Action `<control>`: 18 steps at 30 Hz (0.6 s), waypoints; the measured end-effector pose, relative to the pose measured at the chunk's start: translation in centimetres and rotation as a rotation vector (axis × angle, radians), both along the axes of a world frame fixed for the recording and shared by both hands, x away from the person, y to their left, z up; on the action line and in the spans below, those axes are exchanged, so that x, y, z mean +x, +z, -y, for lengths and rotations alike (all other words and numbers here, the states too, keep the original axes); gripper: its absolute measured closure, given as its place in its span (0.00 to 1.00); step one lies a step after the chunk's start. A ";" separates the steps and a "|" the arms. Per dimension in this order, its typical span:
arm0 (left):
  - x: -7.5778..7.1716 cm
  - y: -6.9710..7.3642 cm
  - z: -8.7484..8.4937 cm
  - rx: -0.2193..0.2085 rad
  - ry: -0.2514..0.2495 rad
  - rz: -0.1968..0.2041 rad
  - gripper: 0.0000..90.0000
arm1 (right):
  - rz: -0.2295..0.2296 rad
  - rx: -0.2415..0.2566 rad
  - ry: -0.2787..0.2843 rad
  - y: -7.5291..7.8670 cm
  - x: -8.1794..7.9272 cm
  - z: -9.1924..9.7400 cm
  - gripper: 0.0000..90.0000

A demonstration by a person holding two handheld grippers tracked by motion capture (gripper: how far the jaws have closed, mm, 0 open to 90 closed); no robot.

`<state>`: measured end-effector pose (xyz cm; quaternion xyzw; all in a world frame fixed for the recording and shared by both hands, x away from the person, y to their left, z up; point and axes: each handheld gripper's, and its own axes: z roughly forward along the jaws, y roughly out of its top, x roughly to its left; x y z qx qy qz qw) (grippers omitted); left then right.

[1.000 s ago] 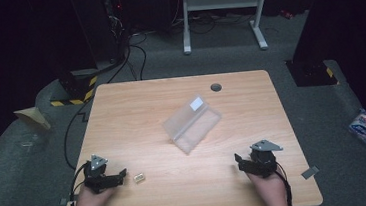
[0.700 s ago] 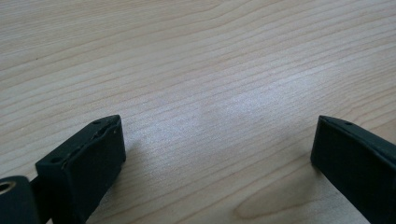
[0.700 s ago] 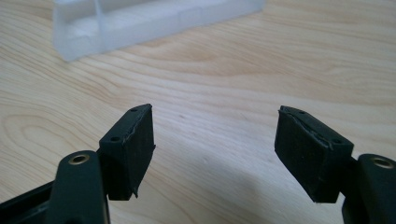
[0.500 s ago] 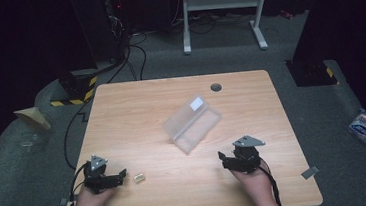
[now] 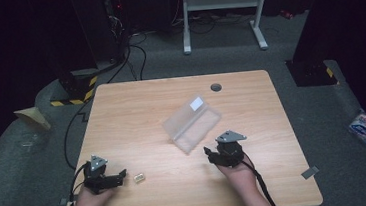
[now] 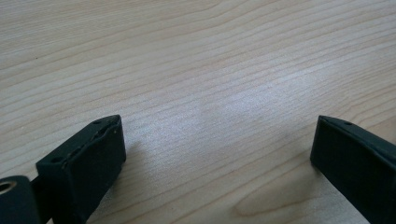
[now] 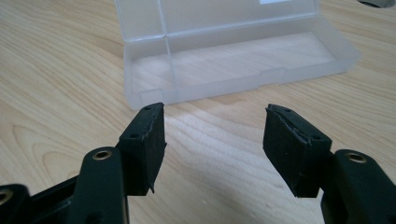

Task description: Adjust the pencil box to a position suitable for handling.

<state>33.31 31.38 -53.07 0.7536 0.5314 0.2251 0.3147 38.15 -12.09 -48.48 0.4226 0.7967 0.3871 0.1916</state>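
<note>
R claw (image 5: 209,152), jaws apart & just been closing w/ nothing between, sits just near of clear rectangular plastic box (image 5: 192,124); box's long axis diagonal, near-left to far-right.

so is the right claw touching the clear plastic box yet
Apart. The right gripper view shows bare table between the right claw, its jaws open with nothing between them, and the near wall of the clear plastic box.
</note>
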 end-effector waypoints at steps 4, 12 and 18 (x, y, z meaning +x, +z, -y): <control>0.0 0.0 0.0 -0.001 0.000 0.000 0.04 | 0.002 0.002 0.007 -0.1 0.6 -0.8 0.45; 0.0 0.0 0.0 -0.003 -0.003 -0.001 0.04 | 0.016 -0.001 0.018 -0.1 1.8 -2.4 0.46; 0.0 0.0 0.0 -0.004 -0.007 0.000 0.04 | 0.012 -0.003 0.036 -0.4 2.8 -3.5 0.47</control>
